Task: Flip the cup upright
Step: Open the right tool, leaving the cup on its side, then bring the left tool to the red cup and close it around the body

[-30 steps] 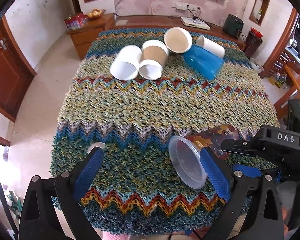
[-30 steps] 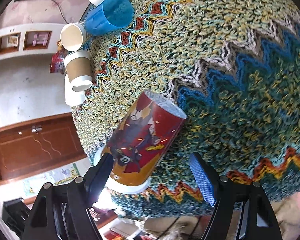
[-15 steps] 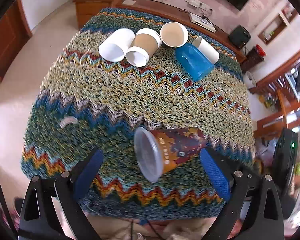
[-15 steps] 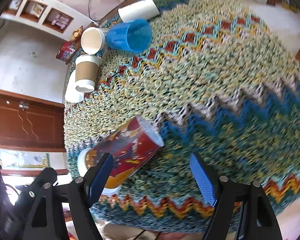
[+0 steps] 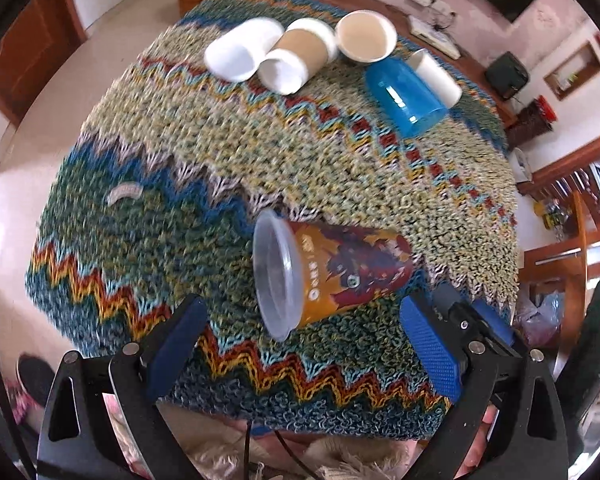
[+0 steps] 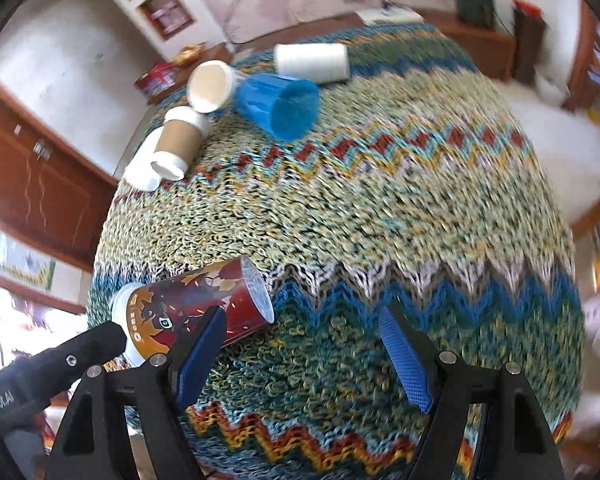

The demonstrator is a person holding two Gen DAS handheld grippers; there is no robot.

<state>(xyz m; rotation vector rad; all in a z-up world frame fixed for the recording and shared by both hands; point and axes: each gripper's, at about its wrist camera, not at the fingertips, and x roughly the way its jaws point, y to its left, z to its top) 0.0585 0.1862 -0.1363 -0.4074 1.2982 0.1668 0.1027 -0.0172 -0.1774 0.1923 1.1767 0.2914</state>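
Note:
A red and orange printed cup (image 5: 340, 272) with a clear lid lies on its side on the knitted zigzag cloth (image 5: 260, 140), lid end toward the left. My left gripper (image 5: 304, 356) is open and empty, just in front of the cup with the cup between and beyond its fingertips. In the right wrist view the same cup (image 6: 196, 304) lies at the lower left, beside my right gripper's left finger. My right gripper (image 6: 304, 356) is open and empty, to the right of the cup.
At the far side of the table lie a blue plastic cup (image 5: 404, 96), a brown paper cup (image 5: 300, 56), a white cup (image 5: 240, 52), a cream cup (image 5: 364, 36) and a white tube cup (image 5: 436, 72), all on their sides. The near table edge (image 5: 300, 424) is below the grippers.
Both grippers have pulled back and swung; the right gripper has moved to the right of the printed cup. The cup still lies on its side in about the same place.

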